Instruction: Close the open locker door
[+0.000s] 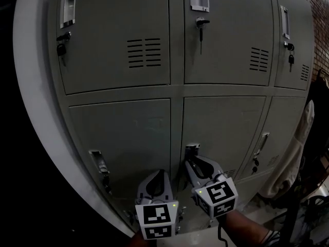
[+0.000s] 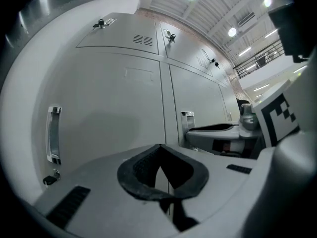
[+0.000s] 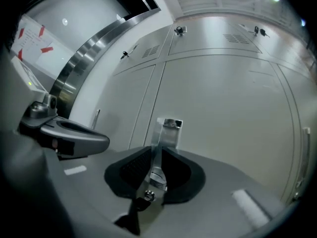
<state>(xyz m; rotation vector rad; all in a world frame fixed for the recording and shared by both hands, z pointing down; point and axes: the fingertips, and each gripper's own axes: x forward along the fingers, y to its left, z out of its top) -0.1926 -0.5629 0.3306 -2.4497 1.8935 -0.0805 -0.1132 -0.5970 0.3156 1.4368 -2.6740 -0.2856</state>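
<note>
A bank of grey lockers fills the head view. The lower middle door (image 1: 221,133) stands nearly flush with its neighbours, with a dark slit along its left edge low down. My right gripper (image 1: 193,162) is shut on that door's metal handle (image 1: 192,149). In the right gripper view the handle (image 3: 168,128) runs up between the pads of this gripper (image 3: 157,155). My left gripper (image 1: 158,176) hangs just left of it, at the seam beside the lower left door (image 1: 128,138). Its jaws (image 2: 158,147) are shut on nothing.
Upper doors carry keys in their locks (image 1: 201,23). The lower left door has its own handle (image 1: 97,162), and so does the lower right (image 1: 262,140). A pale garment (image 1: 297,148) hangs at the right. The locker bank's side edge (image 1: 36,117) runs down the left.
</note>
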